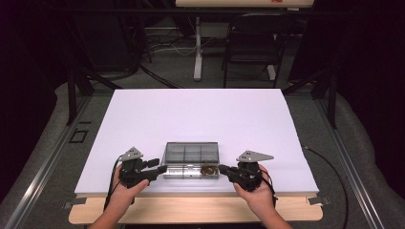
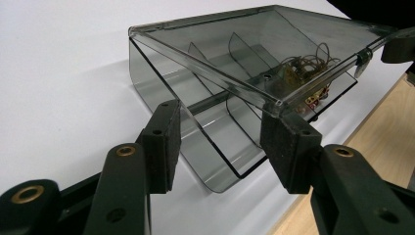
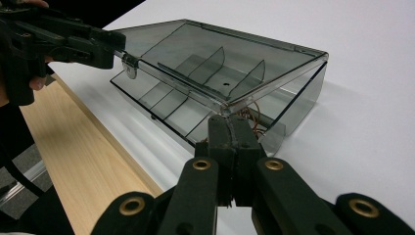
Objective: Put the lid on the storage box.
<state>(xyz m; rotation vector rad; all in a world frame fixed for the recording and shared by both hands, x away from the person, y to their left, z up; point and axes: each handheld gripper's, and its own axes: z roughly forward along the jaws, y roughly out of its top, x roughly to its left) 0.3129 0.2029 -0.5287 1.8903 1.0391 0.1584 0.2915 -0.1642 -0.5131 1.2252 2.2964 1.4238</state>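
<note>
Now clear box (image 1: 191,160) lies long axis left-right between both: left gripper (image 1: 161,168) fingers spread around left end, right gripper (image 1: 222,168) fingers clenched at right lid corner.

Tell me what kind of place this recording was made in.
Probably a lab or workshop set up for recording. A white-topped table stands inside dark curtains, cables trail over the floor beside a folding chair, and a person works a clear compartment box with two handheld grippers.

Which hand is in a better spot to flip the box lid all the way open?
Probably right: the right tool, shut, sits at the half-raised lid's corner, ready to push up. The left tool stands open around the box's end, better for steadying.
</note>
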